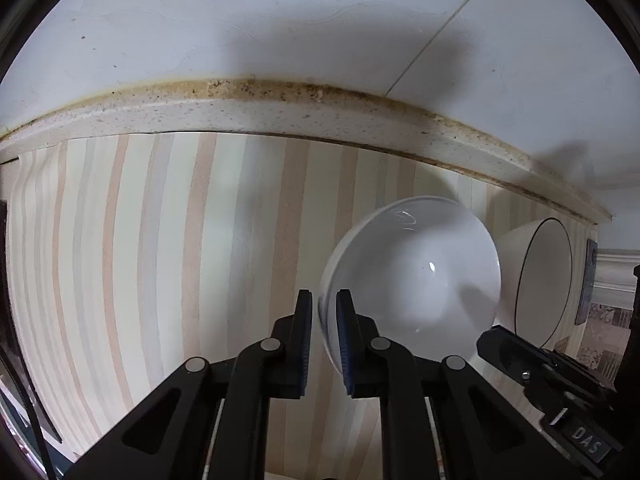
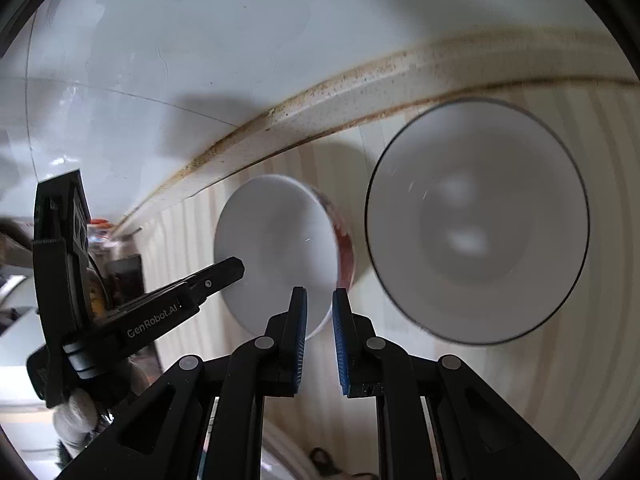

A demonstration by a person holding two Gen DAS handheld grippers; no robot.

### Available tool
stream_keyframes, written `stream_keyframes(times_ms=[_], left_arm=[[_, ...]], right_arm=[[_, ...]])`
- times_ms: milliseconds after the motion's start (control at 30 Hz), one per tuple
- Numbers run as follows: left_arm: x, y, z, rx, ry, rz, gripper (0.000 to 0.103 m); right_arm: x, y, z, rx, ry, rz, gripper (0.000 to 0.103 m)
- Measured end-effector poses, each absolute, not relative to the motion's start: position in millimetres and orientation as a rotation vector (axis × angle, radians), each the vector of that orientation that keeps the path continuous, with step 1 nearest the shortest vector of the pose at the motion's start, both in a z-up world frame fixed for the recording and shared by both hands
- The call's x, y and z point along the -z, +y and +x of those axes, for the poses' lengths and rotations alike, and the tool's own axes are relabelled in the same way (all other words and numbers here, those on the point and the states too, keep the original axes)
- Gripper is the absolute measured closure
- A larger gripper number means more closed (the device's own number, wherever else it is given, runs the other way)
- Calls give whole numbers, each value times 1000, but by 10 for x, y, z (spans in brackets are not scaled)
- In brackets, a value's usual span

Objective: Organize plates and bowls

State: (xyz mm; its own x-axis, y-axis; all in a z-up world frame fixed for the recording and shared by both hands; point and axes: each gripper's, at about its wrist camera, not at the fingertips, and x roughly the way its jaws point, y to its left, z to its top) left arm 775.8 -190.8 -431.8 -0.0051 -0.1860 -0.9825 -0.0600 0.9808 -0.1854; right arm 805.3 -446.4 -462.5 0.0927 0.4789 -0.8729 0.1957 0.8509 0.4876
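Observation:
A small white bowl (image 1: 412, 272) with a red pattern on its outer wall (image 2: 280, 248) hangs between both grippers over the striped mat. My left gripper (image 1: 324, 316) is shut on its near-left rim, one blue pad outside and one inside. In the right wrist view the left gripper (image 2: 236, 270) bites the bowl's left edge. My right gripper (image 2: 320, 316) is shut on the opposite wall, and its black tip (image 1: 492, 338) shows at the bowl's right edge. A larger pale bowl with a thin black rim (image 2: 476, 220) stands just to the right (image 1: 544, 280), apart from the small one.
A beige striped mat (image 1: 160, 240) covers the counter. Behind it runs a speckled stone back edge with a stained seam (image 1: 280, 108), then white wall tiles (image 1: 200, 20). Jars and clutter (image 2: 96, 224) sit at the far left. A white-gloved hand (image 2: 76, 420) holds the left gripper.

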Motion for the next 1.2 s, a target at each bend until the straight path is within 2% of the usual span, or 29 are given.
stream_keyframes(times_ms=[233,500,833,1200], left_arm=[[4331,-1923,7731,115,1584,-207,93],[4274,-1964,7579,110,1565,-168,93],[4024,-2139,7370,118,1502,-147,93],[3615,-2459,6771,194,1448,-81,93]], right_arm=[[4808,-4409,8145,-203,1526,507,90],[4764,-4334,8120,-226,1506,455,90],[4549,-4266,7909,-267,1475,418,90],[4210,-4472,7234,-279,1440,445,90]])
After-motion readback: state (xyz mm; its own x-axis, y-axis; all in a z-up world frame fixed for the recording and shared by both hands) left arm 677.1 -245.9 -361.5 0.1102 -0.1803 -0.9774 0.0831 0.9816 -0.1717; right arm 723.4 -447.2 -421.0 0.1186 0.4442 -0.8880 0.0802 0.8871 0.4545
